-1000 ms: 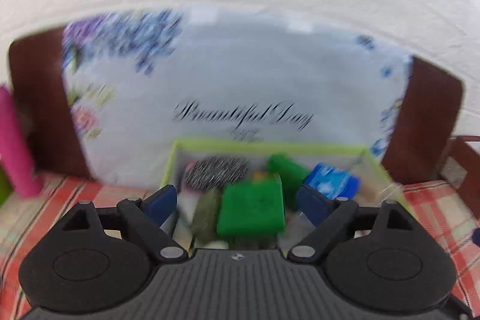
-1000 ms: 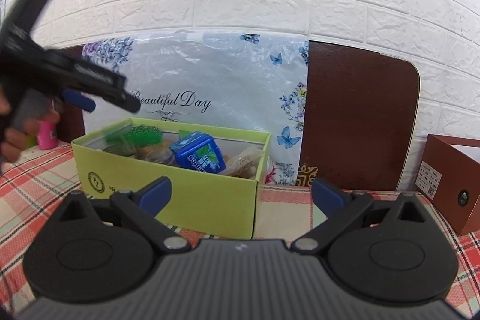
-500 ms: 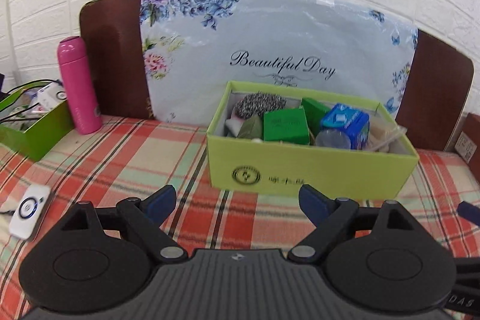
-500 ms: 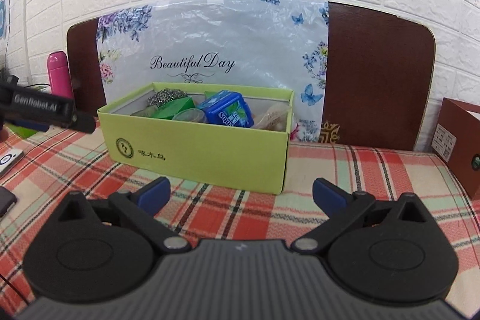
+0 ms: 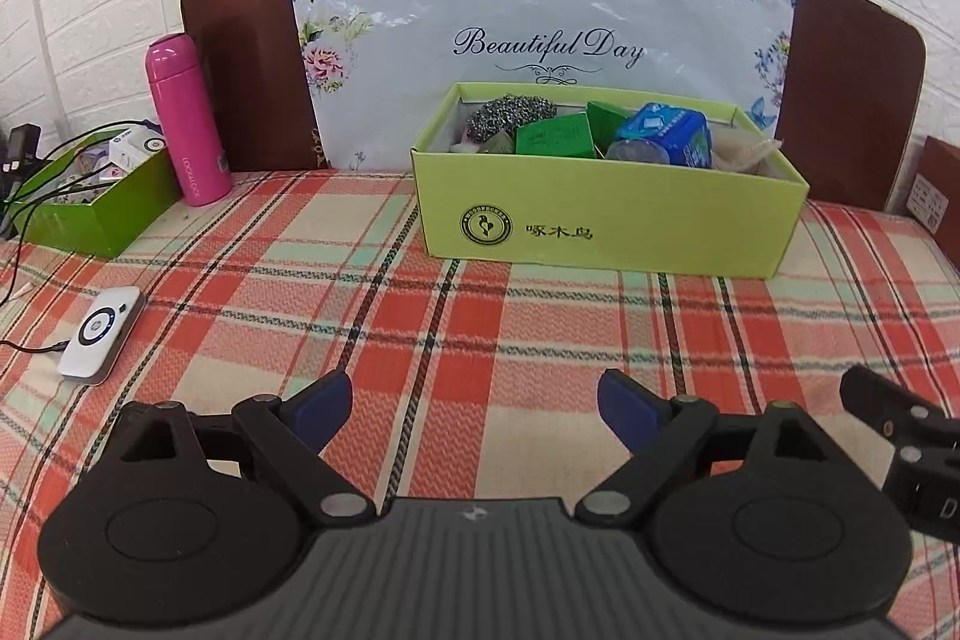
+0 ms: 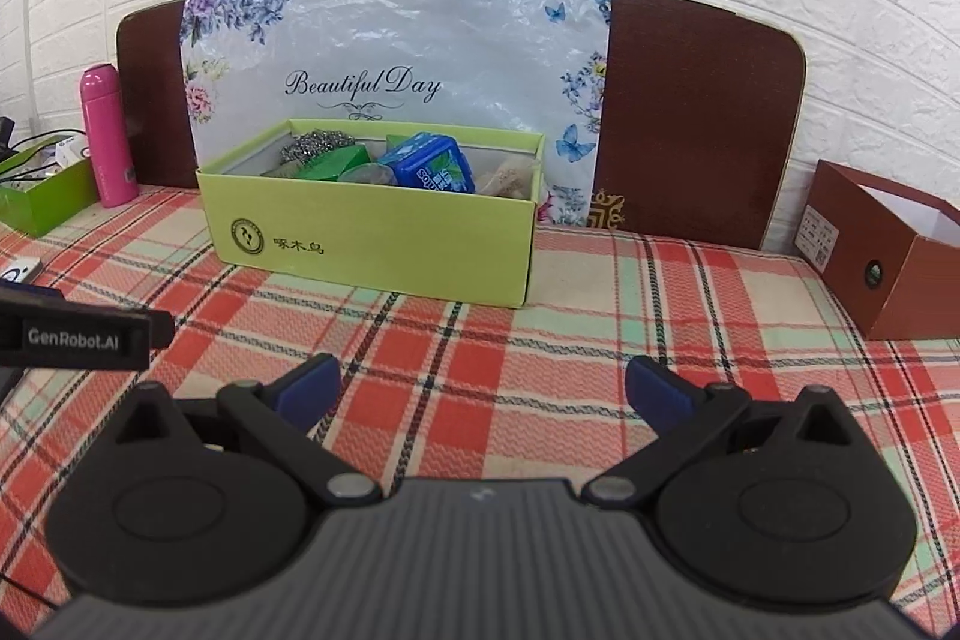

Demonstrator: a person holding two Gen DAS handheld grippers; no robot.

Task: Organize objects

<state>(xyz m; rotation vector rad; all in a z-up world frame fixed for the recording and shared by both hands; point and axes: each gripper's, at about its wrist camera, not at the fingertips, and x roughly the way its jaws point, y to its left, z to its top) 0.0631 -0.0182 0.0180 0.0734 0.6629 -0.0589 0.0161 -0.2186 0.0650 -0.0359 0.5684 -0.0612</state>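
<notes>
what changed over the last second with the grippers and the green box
The left gripper pulled back from right over the light green box to well out over the plaid cloth, open and empty throughout. The right gripper also backed away a little, open. Nothing was grasped or released. The box contents, such as the blue pack, and the pink bottle stayed put.

Ahead of the claw, a lime-green box (image 5: 606, 226) is showing a dark round emblem, holding a blue packet (image 5: 666, 136) and green cartons (image 5: 555, 135). Beneath the claw, a red, cream and mint plaid cloth (image 5: 468, 334) is spreading. Far left, a pink flask (image 5: 187, 118) is standing.
</notes>
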